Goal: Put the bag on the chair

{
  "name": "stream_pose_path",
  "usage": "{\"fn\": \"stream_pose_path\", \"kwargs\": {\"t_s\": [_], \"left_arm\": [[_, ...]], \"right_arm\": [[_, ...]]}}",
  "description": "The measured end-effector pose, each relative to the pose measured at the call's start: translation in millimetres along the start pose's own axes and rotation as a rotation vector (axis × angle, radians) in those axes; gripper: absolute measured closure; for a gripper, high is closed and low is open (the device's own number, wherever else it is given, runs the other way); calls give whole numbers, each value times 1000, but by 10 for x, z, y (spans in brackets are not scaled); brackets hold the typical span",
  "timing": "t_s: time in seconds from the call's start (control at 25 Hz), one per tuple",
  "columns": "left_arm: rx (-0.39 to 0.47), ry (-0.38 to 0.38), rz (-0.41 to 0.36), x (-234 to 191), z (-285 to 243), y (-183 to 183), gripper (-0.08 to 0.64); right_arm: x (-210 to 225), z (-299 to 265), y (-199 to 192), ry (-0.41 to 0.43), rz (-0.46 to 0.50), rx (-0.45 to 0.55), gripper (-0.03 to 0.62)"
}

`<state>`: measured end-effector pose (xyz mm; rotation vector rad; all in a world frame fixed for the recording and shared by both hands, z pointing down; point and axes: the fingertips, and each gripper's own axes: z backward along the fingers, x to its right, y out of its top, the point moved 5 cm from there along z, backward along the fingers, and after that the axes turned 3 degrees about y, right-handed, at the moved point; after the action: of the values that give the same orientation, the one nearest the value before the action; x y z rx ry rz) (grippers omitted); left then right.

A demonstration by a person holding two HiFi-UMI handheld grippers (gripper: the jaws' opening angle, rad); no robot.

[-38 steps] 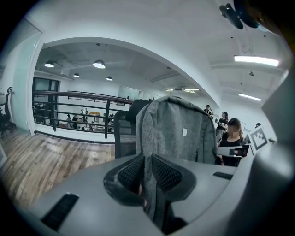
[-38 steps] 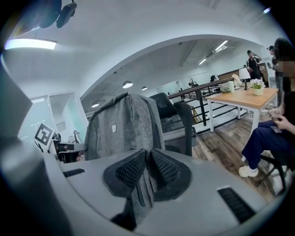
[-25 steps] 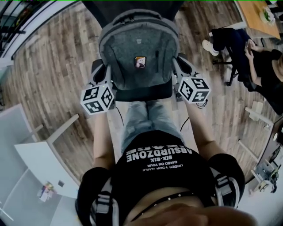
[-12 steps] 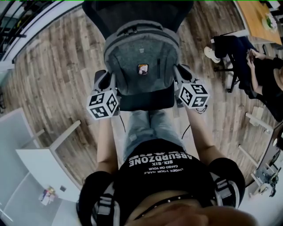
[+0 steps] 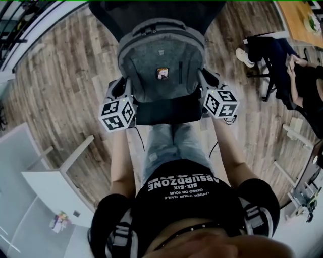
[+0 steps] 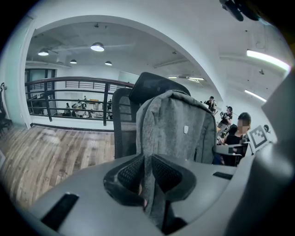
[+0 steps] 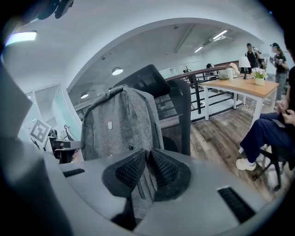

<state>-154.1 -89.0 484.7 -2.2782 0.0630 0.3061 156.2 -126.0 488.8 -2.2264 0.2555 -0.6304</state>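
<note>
Over the black chair (image 5: 156, 7), dead centre above the seat (image 5: 166, 112), is where the grey bag (image 5: 161, 55) is right now. It's upright with its back toward the backrest (image 6: 123, 124) and its front pocket facing the person.

Both grippers have a hold of it, one per side. The left gripper (image 6: 148, 159) has its jaws pinched together on a fold of the bag's grey fabric, and you can see the cloth running up between the ribbed pads. Same deal on the right gripper (image 7: 147, 159), whose jaws are clamped on a strip of the bag's side edge.

So my read is that this is the set-down part of the job. The carry is basically over. From the head view the bag's bottom edge lines up with the seat, but I honestly can't tell whether its weight is on the cushion or still hanging from the jaws.

Next move, I'd guess, is to make sure it's fully settled and leaning back on the backrest. Then open both sets of jaws together and pull the grippers out sideways. Letting go unevenly, or snagging the fabric on the way out, could tip it forward off the front of the seat.
</note>
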Motion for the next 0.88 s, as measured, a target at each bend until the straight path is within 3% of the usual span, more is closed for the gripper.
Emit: {"fn": "stream_pose_path", "kwargs": {"t_s": [0.88], "left_arm": [[-69,-9,-39,-228,-587,81,494]], "right_arm": [[159,-486,20,-41,14,-49,537]]}}
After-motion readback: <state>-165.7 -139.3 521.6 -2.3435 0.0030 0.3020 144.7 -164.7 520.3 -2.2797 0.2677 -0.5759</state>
